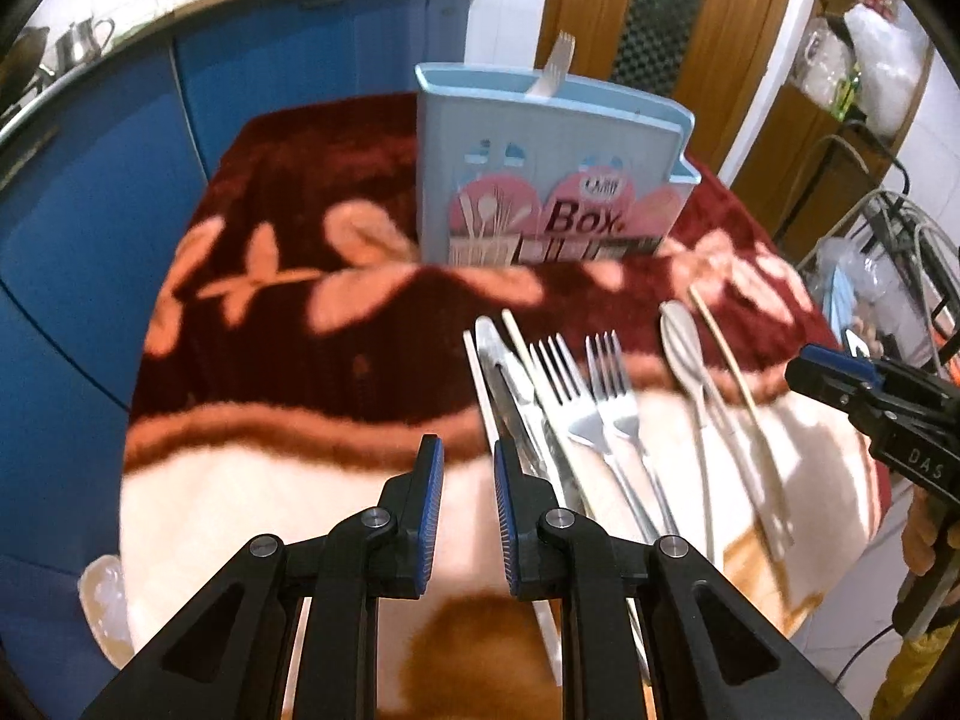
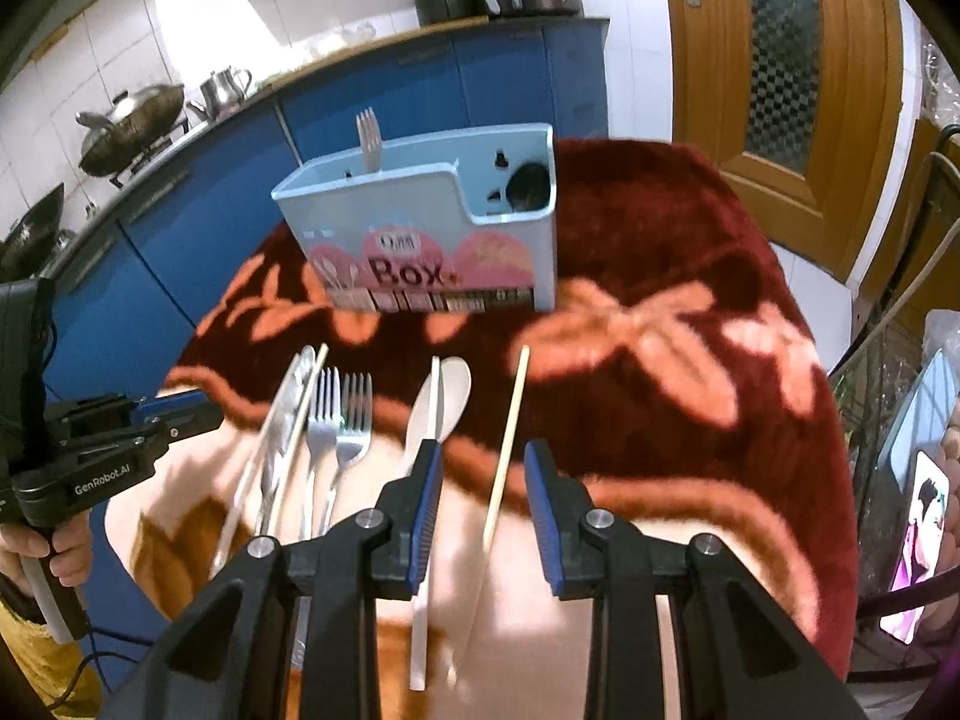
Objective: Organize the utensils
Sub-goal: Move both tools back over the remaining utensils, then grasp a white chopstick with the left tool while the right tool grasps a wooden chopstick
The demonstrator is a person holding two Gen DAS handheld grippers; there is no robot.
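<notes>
The left hand-held gripper [image 1: 468,468] is angled steeply down over the near edge of a table covered by a dark red and cream floral blanket [image 1: 288,360]. Its two blue-padded jaws are held a narrow gap apart, and nothing is pinched between them. Its right jaw tip is seen just over the row of utensils, above a silver table knife [image 1: 510,384] lying beside a white chopstick [image 1: 483,396]; whether it touches them cannot be told.

The right hand-held gripper [image 2: 483,468] is likewise pitched downward, its jaws spread somewhat wider and empty. A thin pale wooden chopstick [image 2: 507,444] is seen lying on the blanket in the gap between the jaws, not gripped. Just left of the left jaw a cream plastic spoon [image 2: 453,396] and a cream plastic knife [image 2: 420,414] are laid together.

Two silver metal forks [image 2: 339,420] are placed side by side between the knife and the spoon. All utensils are laid with handles toward the near edge.

A light blue plastic utensil holder printed "Box" [image 1: 540,180] is stood upright farther back on the blanket, well apart from the row. One cream plastic fork [image 1: 555,69] is stood in it, tines up.

In the right wrist view a hand [image 2: 36,546] is seen wrapped around the left gripper's handle at the far left.
</notes>
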